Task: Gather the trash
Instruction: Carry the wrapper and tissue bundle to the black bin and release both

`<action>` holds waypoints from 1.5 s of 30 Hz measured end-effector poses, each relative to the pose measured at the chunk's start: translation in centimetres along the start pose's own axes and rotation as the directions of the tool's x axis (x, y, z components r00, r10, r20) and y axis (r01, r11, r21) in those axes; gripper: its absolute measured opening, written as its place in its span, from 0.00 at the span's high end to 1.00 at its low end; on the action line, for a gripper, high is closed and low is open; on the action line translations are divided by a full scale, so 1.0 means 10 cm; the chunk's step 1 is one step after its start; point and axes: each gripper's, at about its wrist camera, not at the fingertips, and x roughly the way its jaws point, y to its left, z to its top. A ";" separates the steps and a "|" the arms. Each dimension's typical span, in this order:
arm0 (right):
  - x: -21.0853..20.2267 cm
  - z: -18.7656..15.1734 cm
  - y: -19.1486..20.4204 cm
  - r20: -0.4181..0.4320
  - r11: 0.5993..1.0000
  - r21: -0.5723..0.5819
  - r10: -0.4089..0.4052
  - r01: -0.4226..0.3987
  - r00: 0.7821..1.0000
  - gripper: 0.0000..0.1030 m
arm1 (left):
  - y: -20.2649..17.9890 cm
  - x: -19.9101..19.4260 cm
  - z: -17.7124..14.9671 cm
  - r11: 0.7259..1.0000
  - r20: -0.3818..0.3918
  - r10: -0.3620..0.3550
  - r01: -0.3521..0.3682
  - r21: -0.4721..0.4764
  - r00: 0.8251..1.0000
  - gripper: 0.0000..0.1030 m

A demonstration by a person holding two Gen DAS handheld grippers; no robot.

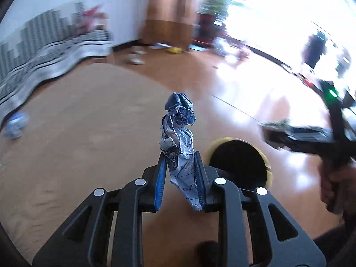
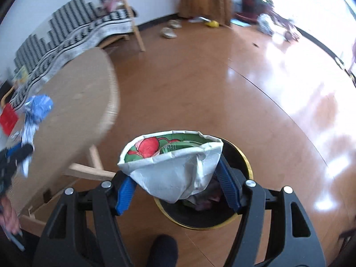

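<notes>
My left gripper [image 1: 180,155] is shut on a crumpled blue-and-white wrapper [image 1: 179,138], held upright above the round wooden table [image 1: 77,133]. The same wrapper [image 2: 36,111] shows at the left of the right wrist view, over the table [image 2: 73,102]. My right gripper [image 2: 175,166] is shut on a squashed paper bowl [image 2: 173,162] with a green and red print, held right above the black trash bin with a gold rim [image 2: 247,166]. The bin [image 1: 240,162] also shows just right of my left gripper, with the right gripper [image 1: 280,133] blurred beyond it.
A blurred blue-and-white piece of trash [image 1: 15,123] lies at the table's left edge. A red packet [image 2: 7,119] lies far left. A black-and-white patterned sofa [image 2: 66,31] stands behind the table. Slippers [image 2: 169,33] and a yellow item [image 2: 212,24] lie on the wooden floor.
</notes>
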 end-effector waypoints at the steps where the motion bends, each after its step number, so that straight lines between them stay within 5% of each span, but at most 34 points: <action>1: 0.01 -0.04 -0.11 -0.004 1.000 0.015 -0.006 0.006 1.000 0.36 | -0.12 0.08 -0.01 1.000 -0.011 -0.027 0.027 0.015 1.000 0.77; 10: 0.20 -0.26 -0.71 -0.084 0.996 0.084 -0.011 0.018 0.996 0.36 | -0.89 0.80 -0.25 0.978 -0.142 -0.187 0.198 0.066 0.972 0.77; 21: 0.28 -0.23 -0.81 -0.105 0.995 0.102 0.005 0.005 0.994 0.36 | -0.99 1.25 -0.25 0.979 -0.208 -0.176 0.193 0.066 0.962 0.77; 34: 0.26 -0.24 -0.81 -0.096 0.994 0.110 0.009 0.001 0.995 0.36 | -1.10 1.27 -0.17 0.973 -0.212 -0.182 0.207 0.102 0.960 0.75; 39: 0.26 -0.25 -0.78 -0.091 0.994 0.113 0.010 0.000 0.996 0.36 | -1.14 1.23 -0.16 0.975 -0.196 -0.173 0.196 0.107 0.965 0.43; 45: 0.27 -0.26 -0.72 -0.095 0.995 0.103 0.013 -0.003 0.995 0.36 | -1.10 1.13 -0.13 0.975 -0.178 -0.165 0.187 0.116 0.970 0.38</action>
